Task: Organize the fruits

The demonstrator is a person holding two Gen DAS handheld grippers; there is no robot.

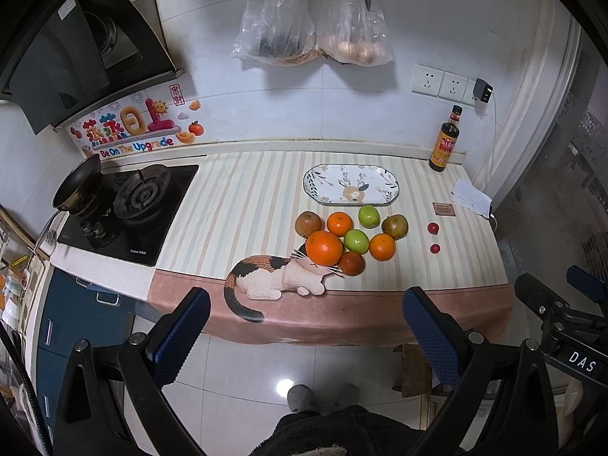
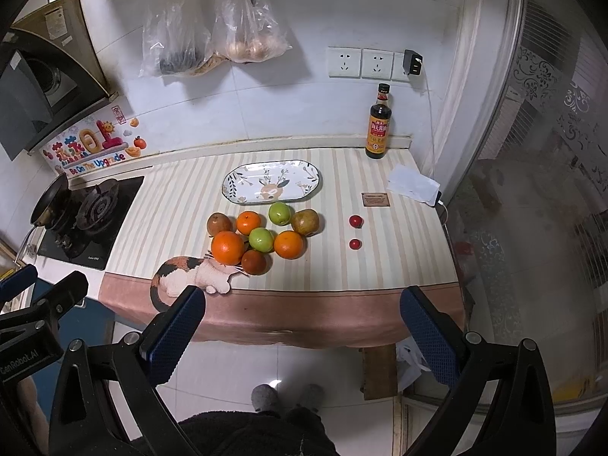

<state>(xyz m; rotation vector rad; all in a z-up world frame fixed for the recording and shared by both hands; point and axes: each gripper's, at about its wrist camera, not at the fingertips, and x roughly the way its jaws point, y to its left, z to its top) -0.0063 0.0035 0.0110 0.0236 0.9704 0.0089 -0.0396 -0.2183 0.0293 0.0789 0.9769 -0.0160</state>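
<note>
A pile of fruit lies on the striped counter cloth: a large orange (image 1: pixel 323 247) (image 2: pixel 227 247), two smaller oranges (image 1: pixel 382 247) (image 2: pixel 288 244), two green apples (image 1: pixel 356 241) (image 2: pixel 261 239), brown pears (image 1: pixel 394 226) (image 2: pixel 305 222) and a dark red fruit (image 1: pixel 351 263) (image 2: pixel 254 262). Two small red fruits (image 1: pixel 433 228) (image 2: pixel 355 221) lie apart to the right. An empty oval patterned plate (image 1: pixel 315 186) (image 2: pixel 231 186) sits behind the pile. My left gripper (image 1: pixel 306 330) and right gripper (image 2: pixel 302 326) are both open and empty, held back from the counter's front edge.
A soy sauce bottle (image 1: pixel 444 140) (image 2: pixel 379 123) stands at the back right, with a small brown card (image 2: pixel 376 199) and white paper (image 2: pixel 412 182) nearby. A gas stove (image 1: pixel 129 209) with a pan (image 1: pixel 76 182) is on the left. Bags (image 1: pixel 315 26) and scissors hang on the wall.
</note>
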